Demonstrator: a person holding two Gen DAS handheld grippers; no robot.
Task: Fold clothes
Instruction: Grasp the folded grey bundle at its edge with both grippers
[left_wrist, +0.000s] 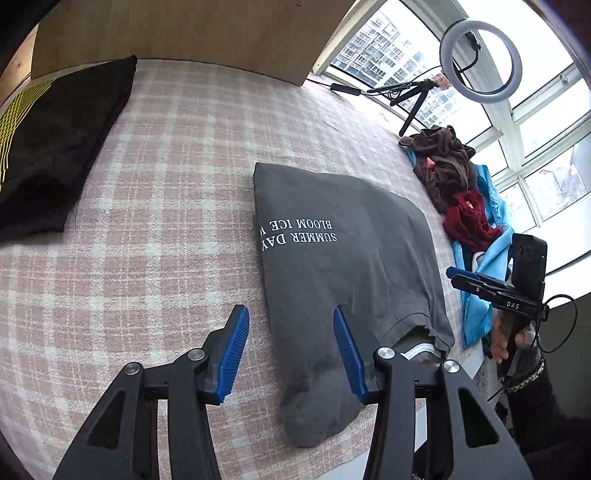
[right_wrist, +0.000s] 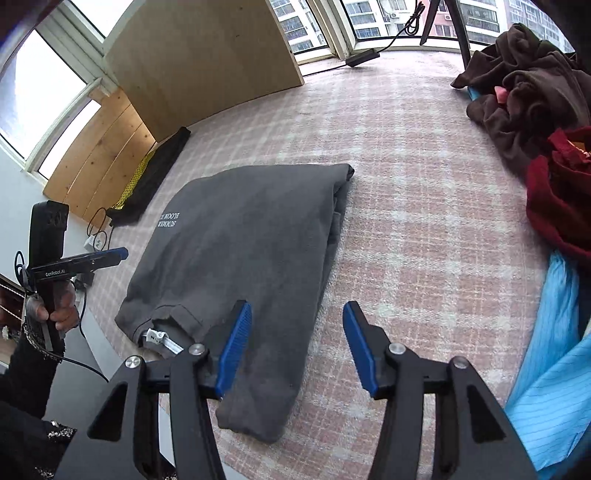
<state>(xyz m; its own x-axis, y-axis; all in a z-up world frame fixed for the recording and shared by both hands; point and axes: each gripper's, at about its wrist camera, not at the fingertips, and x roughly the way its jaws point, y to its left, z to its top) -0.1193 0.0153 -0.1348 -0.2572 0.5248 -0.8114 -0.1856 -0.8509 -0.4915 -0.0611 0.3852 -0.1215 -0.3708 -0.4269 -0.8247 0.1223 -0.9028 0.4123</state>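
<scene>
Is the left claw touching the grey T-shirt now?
Cannot tell: the left wrist view shows the left claw open above the grey T-shirt, no plain gap.

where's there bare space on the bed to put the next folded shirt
The widest bare stretch of the plaid bedcover lies between the grey shirt and the folded black garment. A narrower strip runs between the grey shirt and the clothes pile. That pile's side, over the blue cloth, is crowded.
</scene>
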